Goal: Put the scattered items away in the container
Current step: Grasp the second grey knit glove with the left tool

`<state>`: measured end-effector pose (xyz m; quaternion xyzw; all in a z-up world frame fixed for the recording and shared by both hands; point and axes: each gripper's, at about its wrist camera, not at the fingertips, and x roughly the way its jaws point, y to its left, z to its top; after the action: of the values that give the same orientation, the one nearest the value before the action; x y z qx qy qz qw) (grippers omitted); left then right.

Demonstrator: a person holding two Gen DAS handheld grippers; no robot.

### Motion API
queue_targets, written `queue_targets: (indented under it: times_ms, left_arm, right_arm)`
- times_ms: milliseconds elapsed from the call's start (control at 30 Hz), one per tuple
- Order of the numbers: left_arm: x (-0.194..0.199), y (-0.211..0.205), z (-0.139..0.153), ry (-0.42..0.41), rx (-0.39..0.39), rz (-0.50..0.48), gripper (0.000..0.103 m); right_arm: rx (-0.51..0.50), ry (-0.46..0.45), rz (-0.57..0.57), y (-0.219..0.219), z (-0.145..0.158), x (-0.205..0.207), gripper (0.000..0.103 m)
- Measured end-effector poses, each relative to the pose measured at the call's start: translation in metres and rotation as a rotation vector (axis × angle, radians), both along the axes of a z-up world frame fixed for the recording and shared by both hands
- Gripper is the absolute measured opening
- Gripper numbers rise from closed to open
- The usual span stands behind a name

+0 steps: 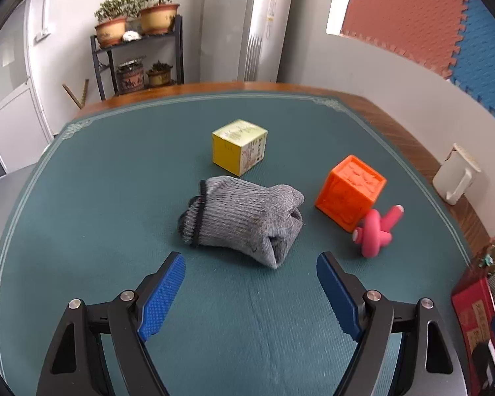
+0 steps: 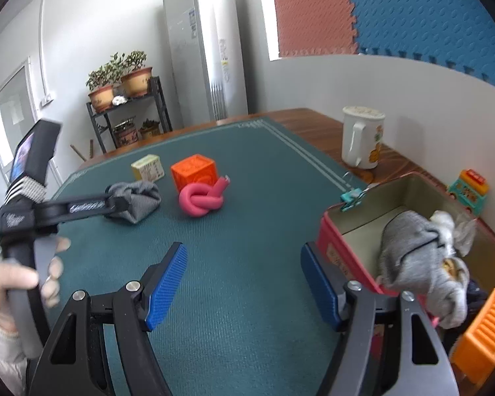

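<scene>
A rolled grey sock [image 1: 244,219] lies on the green mat [image 1: 99,198], just ahead of my open, empty left gripper [image 1: 250,269]. Behind it stand a yellow cube [image 1: 239,147], an orange cube [image 1: 351,191] and a pink knotted toy [image 1: 376,231]. In the right wrist view the left gripper [image 2: 115,203] reaches to the sock [image 2: 142,198], beside the pink knot [image 2: 201,198], orange cube [image 2: 193,171] and yellow cube [image 2: 148,166]. My right gripper [image 2: 244,264] is open and empty beside the red tin box [image 2: 343,257], which holds another grey sock [image 2: 419,257].
A white mug [image 2: 363,137] stands on the wooden table edge behind the box. A teal clip [image 2: 351,198] sits on the box's far corner. A toy bus [image 2: 468,191] and an orange block [image 2: 485,333] lie to the right. A plant shelf [image 1: 138,52] stands beyond the table.
</scene>
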<state>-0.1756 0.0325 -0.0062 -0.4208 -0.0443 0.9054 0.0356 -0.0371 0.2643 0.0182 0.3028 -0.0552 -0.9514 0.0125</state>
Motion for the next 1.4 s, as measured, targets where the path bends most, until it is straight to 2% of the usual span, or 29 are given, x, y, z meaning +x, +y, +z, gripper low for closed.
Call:
queue_targets:
  times_ms: [167,400,633,833,967,1167,1300,1400]
  left_arm:
    - [-0.02,0.004,-0.013,-0.024,-0.032,0.044,0.084]
    - [-0.029,-0.023,-0.027,-0.056,0.001,0.116,0.084]
    - [-0.021,-0.074,-0.023,-0.048,-0.042,0.231,0.084]
    - [-0.01,-0.129,-0.016,-0.034,-0.03,0.373,0.084]
    - [-0.002,-0.13,-0.001,0.017,0.024,0.336,0.084]
    - [-0.012,-0.086,0.013,0.071,0.026,0.194,0.084]
    - [-0.031,-0.057,0.008,0.069,-0.116,0.176,0.084]
    - [-0.047,-0.052,-0.004,0.021,-0.164,0.18,0.084]
  right_arm:
    - [-0.03,-0.041,-0.001,0.004,-0.013,-0.008,0.075]
    - [-0.034,-0.054,0.02,0.0,-0.017,-0.009,0.075]
    - [-0.042,-0.05,0.016,0.001,-0.015,-0.009,0.075]
    - [-0.04,-0.049,0.027,-0.002,-0.015,-0.008,0.075]
    - [-0.041,-0.05,0.028,-0.002,-0.015,-0.008,0.075]
    - [-0.04,-0.058,0.032,-0.003,-0.017,-0.009,0.075]
    - [-0.044,-0.061,0.028,-0.002,-0.018,-0.009,0.075]
    - [-0.046,-0.064,0.025,-0.001,-0.018,-0.01,0.075]
